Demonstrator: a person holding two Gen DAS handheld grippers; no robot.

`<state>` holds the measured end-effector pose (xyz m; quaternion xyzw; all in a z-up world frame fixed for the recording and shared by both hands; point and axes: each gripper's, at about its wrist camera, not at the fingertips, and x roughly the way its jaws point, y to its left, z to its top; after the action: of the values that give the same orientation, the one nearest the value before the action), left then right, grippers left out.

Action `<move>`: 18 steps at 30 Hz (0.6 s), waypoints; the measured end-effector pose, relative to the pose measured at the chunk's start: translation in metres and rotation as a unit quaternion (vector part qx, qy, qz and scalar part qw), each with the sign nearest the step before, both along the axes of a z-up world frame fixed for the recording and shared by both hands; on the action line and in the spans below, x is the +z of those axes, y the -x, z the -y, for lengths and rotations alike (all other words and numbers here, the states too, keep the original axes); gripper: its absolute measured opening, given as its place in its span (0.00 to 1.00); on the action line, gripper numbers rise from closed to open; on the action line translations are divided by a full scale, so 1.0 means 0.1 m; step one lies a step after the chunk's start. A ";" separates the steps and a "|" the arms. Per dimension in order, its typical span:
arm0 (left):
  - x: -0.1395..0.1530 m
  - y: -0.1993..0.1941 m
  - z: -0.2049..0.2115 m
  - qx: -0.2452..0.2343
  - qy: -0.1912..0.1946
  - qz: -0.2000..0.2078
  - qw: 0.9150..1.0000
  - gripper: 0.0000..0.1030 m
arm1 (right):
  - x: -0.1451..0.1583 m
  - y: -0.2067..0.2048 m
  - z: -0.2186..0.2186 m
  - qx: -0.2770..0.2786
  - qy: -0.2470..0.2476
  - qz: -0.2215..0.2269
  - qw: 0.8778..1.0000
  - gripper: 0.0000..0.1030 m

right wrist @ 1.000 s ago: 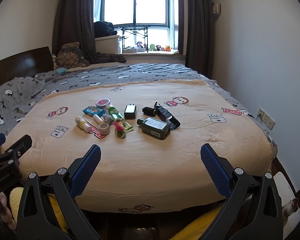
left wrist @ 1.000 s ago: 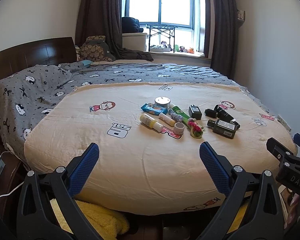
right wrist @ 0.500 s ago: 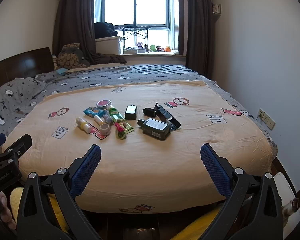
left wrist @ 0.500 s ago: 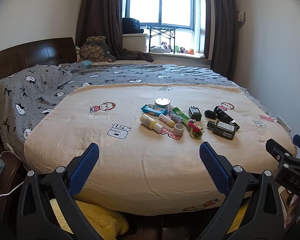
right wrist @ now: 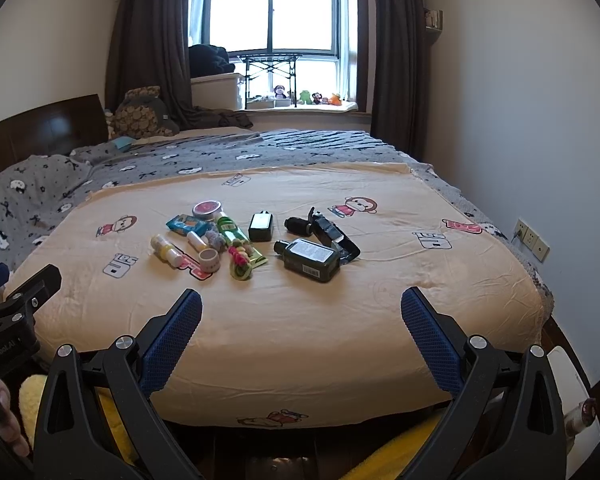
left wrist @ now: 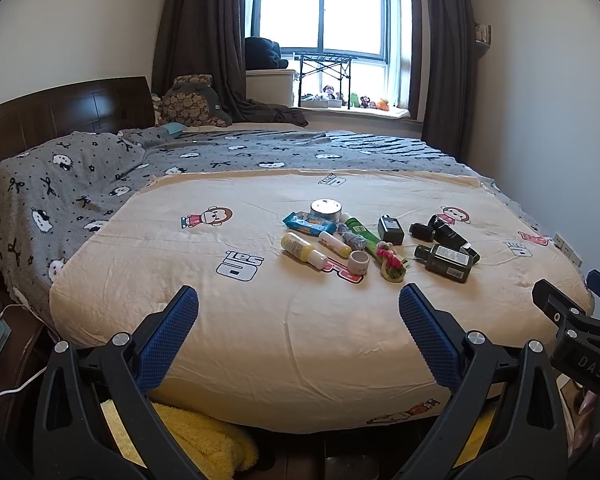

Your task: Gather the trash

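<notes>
Left hand-held gripper (left wrist: 298, 312) and right hand-held gripper (right wrist: 301, 314): both spread wide, empty, at bed (right wrist: 380, 320) foot. Trash cluster mid-bed: tape roll (right wrist: 209, 259) nearest, dark bottle (right wrist: 309, 259), blue wrapper (right wrist: 183, 224) beyond. Advise approaching low, taking nearest item first.

Daylight enters through the window (left wrist: 322, 16) at twelve o'clock, blown out to plain white in both views; the curtains (left wrist: 198, 40) beside it read as dark masses; the cream bedspread (left wrist: 260, 320) is evenly and softly lit, with only faint shadows under the small items; fisheye bending curves the walls, and black vignette fills the corners; focus is sharp across the bed; distant windowsill toys are small and indistinct.
</notes>
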<state>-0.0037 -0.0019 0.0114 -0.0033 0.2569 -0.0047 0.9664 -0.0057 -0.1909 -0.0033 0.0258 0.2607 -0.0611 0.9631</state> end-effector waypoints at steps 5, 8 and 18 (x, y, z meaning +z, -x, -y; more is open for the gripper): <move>0.02 -0.02 -0.01 0.001 -0.001 0.001 1.000 0.92 | 0.00 0.00 0.00 0.000 0.000 0.000 1.000 0.97; 0.02 -0.02 -0.01 0.001 0.000 0.000 1.000 0.92 | 0.00 0.00 0.01 -0.001 -0.001 0.000 1.000 0.97; -0.11 -0.15 -0.05 0.005 -0.004 -0.016 1.000 0.92 | -0.13 -0.09 0.11 -0.003 0.004 0.008 1.000 0.97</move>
<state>0.0110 0.0029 0.0006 -0.0007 0.2726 0.0015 0.9621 0.0037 -0.2015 -0.0158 0.0231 0.2526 -0.0648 0.9651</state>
